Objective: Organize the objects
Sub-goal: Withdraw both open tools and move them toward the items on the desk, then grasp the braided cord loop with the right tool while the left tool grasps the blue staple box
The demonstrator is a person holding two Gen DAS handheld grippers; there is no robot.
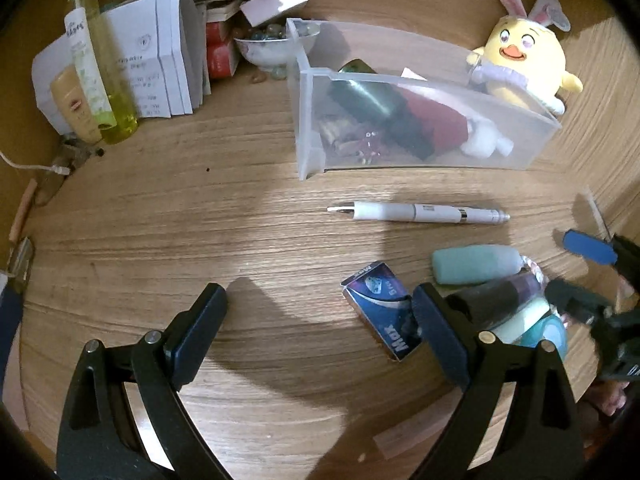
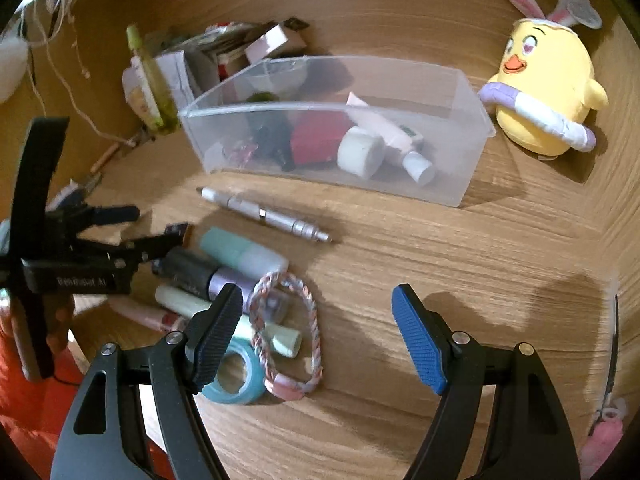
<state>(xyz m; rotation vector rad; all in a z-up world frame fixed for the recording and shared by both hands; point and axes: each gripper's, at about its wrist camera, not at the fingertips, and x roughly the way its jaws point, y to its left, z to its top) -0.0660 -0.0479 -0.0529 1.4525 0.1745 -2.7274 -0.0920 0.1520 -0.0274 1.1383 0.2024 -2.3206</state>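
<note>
- The pen (image 1: 418,213) is my guess for the next pick, since it's the loose thing closest to the clear bin (image 1: 532,142). It lies flat on the wood surface (image 1: 160,220) just in front of the bin's near wall, not touching it.
- Its long axis runs roughly parallel to that wall. In the left wrist view it sits ahead and to the right; in the right wrist view it's ahead and to the left, running diagonally.
- So it lies between the two tools. The left tongs (image 1: 320,312) are spread wide and holding nothing. The right tongs (image 2: 316,312) are also open and empty.
- I can't really call which is nearer. The right tongs hover over the pile of tubes (image 2: 224,268), with the braided bracelet (image 2: 312,328) and tape roll (image 2: 236,380) right by their left finger.
- The small blue box (image 1: 384,312) lies against the left tongs' right finger.
- Judgement call: whichever goes would want its fingers across the barrel, not along it, then a short hop forward into the bin.
- The bin already holds a few bottles and tubes, so plenty is still outside.
</note>
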